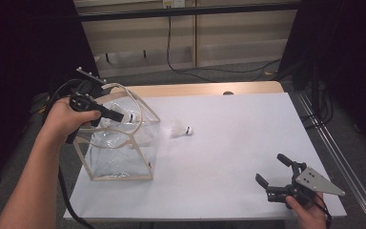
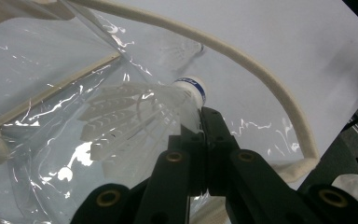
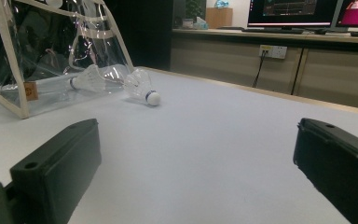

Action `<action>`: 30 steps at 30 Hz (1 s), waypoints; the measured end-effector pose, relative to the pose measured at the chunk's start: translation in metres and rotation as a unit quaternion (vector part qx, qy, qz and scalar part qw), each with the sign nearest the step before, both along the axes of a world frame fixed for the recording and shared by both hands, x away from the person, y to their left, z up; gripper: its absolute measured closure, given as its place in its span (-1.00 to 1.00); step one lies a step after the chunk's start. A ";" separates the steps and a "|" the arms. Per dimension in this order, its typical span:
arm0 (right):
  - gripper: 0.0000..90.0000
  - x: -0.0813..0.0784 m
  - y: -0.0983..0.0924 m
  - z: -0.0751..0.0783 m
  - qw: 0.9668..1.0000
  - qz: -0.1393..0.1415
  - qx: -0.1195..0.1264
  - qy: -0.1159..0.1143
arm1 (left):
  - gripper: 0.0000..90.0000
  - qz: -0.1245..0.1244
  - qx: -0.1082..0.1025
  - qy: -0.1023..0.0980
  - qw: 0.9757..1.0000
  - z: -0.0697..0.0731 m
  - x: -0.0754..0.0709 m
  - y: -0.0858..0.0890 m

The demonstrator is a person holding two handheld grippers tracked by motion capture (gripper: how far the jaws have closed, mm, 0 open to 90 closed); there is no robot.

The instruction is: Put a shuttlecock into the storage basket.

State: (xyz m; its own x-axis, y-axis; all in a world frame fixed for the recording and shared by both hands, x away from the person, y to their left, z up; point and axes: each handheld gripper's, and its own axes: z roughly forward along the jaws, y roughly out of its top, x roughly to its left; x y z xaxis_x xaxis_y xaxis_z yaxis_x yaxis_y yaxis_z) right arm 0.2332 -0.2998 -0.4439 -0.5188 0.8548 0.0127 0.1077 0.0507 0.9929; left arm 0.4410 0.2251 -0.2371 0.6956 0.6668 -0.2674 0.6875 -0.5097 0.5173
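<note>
white table (image 1: 228, 143) before wood cabinets; left gripper (image 2: 200, 135) clamps a shuttlecock (image 2: 140, 112), cork toward the handle (image 2: 242, 60); right gripper (image 1: 279, 174) gapes empty.

White table (image 1: 228, 157), wood edge at the far side, dark cable (image 1: 209, 70) trailing across the floor behind, wooden cabinets (image 3: 270, 70) at the back, wall socket (image 3: 272, 51), lit monitors (image 3: 291, 11) on top
</note>
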 end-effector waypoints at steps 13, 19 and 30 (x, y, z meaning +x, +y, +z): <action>-0.99 0.000 0.000 0.000 1.000 0.000 0.000 0.000 | 0.81 0.006 -0.010 0.005 1.000 -0.006 0.000 0.000; -0.99 0.000 0.000 0.000 1.000 0.001 0.000 0.000 | 0.70 0.004 -0.018 0.006 1.000 -0.005 -0.001 0.001; -0.99 0.000 0.000 0.000 1.000 0.001 0.000 0.001 | 0.37 0.003 -0.047 -0.003 0.999 0.003 -0.003 -0.005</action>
